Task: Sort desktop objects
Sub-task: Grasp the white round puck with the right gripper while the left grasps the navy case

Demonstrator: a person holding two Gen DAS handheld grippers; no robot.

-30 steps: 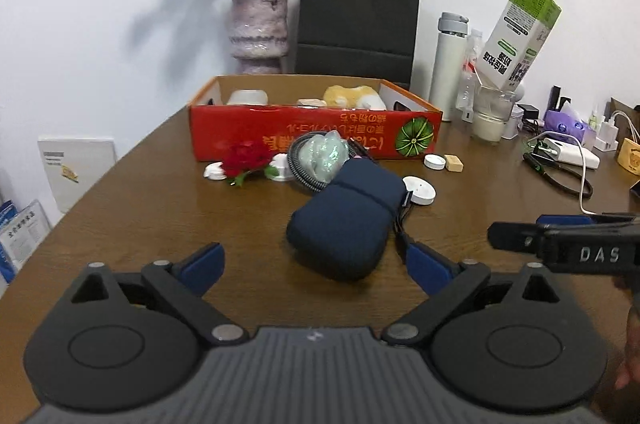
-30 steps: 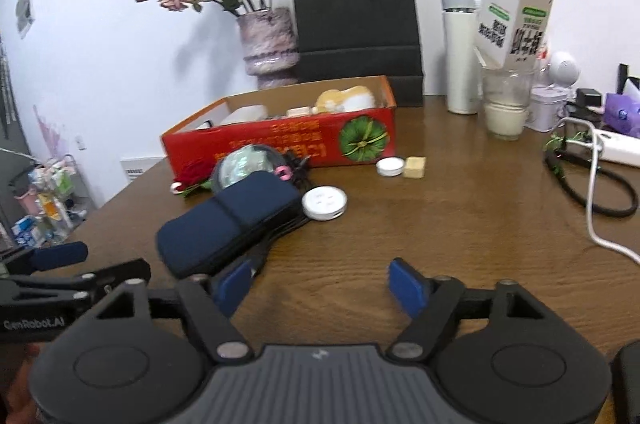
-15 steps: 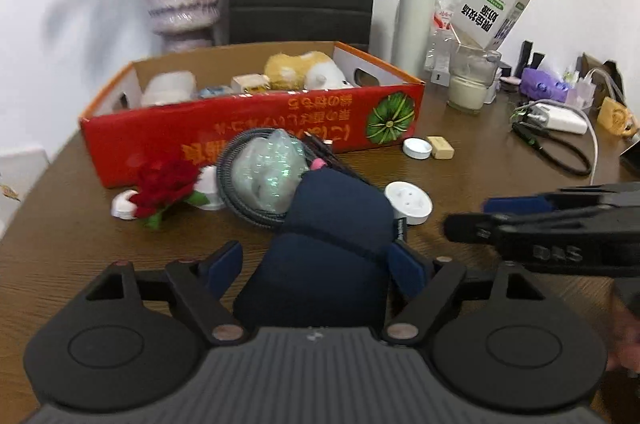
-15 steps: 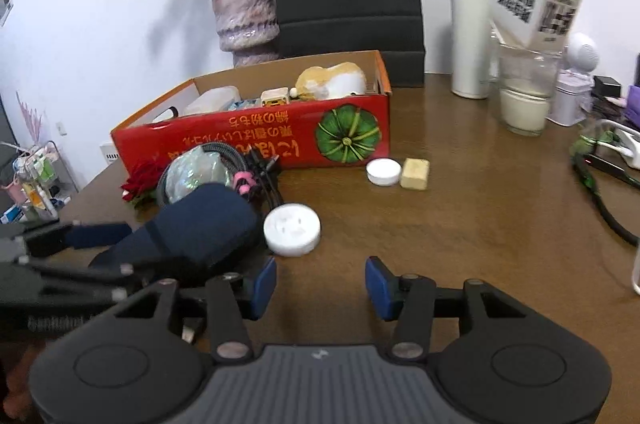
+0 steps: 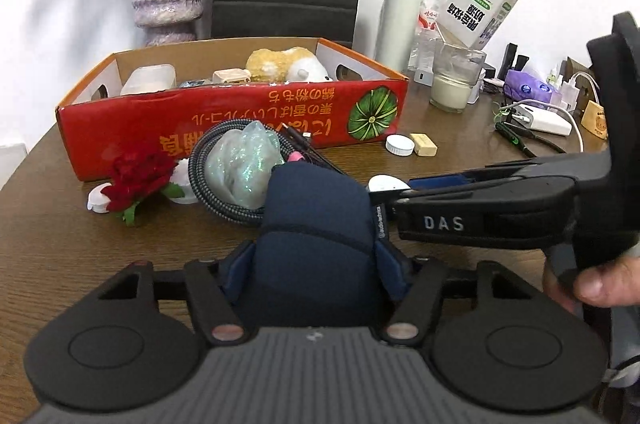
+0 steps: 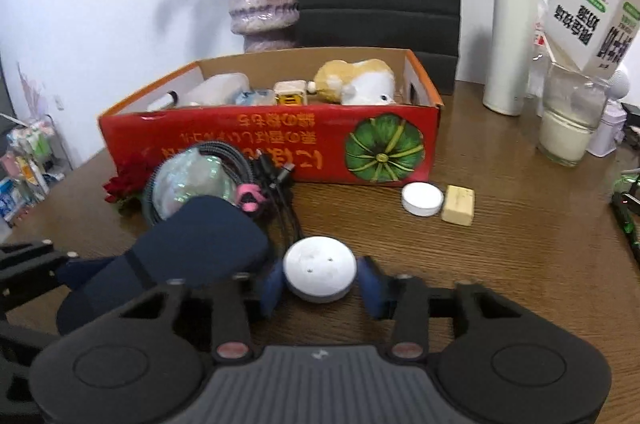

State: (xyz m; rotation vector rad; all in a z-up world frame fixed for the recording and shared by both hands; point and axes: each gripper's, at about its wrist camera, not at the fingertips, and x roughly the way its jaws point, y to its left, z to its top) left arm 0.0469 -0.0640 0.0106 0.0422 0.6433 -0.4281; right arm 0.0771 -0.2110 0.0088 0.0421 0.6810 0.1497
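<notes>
On the counter (image 5: 60, 244) before a red cardboard box (image 5: 240, 115), the left gripper (image 5: 316, 264) has just been closing its jaws onto a soft, yielding navy pouch (image 5: 316, 220), while the right gripper (image 6: 320, 288) has been closing around a light, rigid white puck (image 6: 319, 268); pad contact there is unclear, and the pouch's near end is hidden.

We see bare table (image 6: 520, 256) right of the white puck (image 6: 320, 274); ahead, the coiled cable (image 6: 240, 159) and red box (image 6: 280, 139) block passage; the cap (image 6: 422, 199) and eraser (image 6: 458, 204) lie farther right.
</notes>
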